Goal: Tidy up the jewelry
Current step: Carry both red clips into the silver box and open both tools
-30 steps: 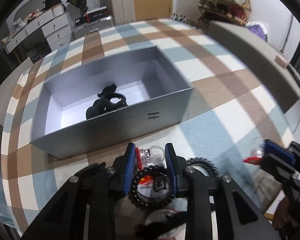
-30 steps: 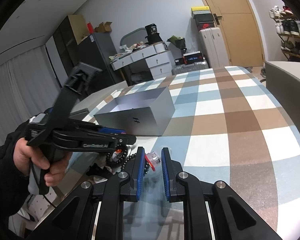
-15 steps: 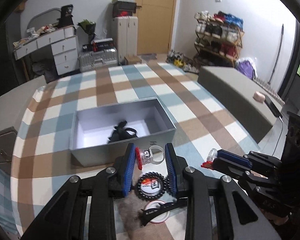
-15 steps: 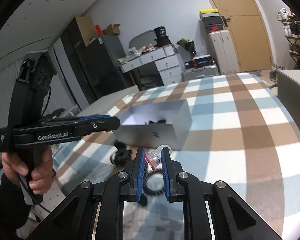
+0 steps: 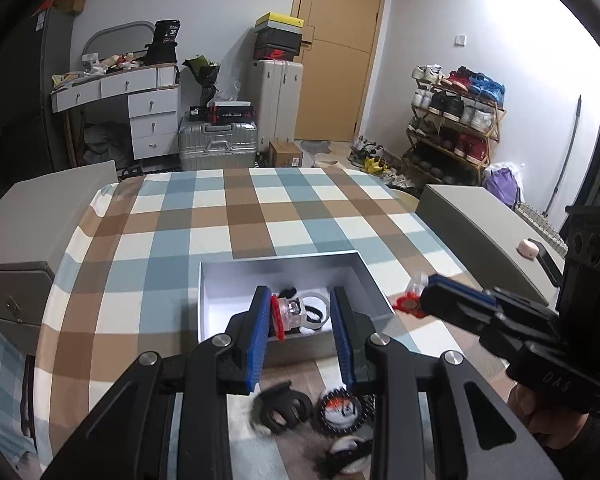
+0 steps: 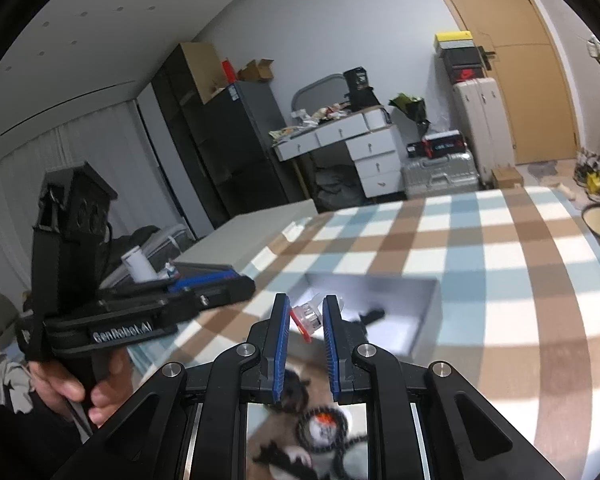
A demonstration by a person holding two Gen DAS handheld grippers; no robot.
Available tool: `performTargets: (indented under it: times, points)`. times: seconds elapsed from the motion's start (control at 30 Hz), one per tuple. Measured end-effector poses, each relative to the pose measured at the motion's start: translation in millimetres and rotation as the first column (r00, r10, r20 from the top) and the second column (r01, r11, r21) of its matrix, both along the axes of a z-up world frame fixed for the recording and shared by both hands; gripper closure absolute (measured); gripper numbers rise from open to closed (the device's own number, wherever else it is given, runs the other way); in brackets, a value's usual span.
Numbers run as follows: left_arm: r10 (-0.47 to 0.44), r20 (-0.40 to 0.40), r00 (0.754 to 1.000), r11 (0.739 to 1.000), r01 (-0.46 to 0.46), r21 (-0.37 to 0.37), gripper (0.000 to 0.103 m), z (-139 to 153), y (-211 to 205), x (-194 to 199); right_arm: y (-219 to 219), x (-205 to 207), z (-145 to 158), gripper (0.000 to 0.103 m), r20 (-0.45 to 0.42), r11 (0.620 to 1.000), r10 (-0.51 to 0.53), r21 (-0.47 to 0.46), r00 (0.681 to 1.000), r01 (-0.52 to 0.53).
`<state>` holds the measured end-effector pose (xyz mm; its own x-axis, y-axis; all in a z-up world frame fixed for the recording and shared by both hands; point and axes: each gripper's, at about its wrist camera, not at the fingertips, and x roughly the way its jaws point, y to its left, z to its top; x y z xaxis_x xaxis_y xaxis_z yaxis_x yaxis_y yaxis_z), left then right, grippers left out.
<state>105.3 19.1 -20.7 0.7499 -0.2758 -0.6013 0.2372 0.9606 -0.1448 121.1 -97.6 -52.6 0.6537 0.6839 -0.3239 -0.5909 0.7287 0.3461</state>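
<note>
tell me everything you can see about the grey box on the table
The grey box is an open, lidless rectangular container, like card, matte grey outside with a pale white-looking floor. It sits flat on the checked tablecloth. Inside lie dark items, too small to identify. Neither gripper touches it: the left gripper and right gripper each hold a small clear and red piece above or near its front.

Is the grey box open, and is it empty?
Open, not empty: the grey box has no lid on, and dark jewelry lies inside it.
</note>
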Motion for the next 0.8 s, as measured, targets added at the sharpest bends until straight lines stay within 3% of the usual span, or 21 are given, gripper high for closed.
performTargets:
  times: [0.33, 0.8]
  points:
    - [-0.033, -0.032, 0.999, 0.999, 0.032, -0.029, 0.079, -12.8, 6.0, 38.4, 18.5, 45.5, 4.6, 0.087, 0.008, 0.999, 0.012, -0.033, 1.0, -0.011]
    - [-0.078, -0.155, 0.985, 0.996, 0.07, -0.059, 0.079, -43.0, 3.5, 72.1, 23.1, 89.1, -30.3, 0.087, -0.105, 0.997, -0.001, -0.073, 0.994, -0.007]
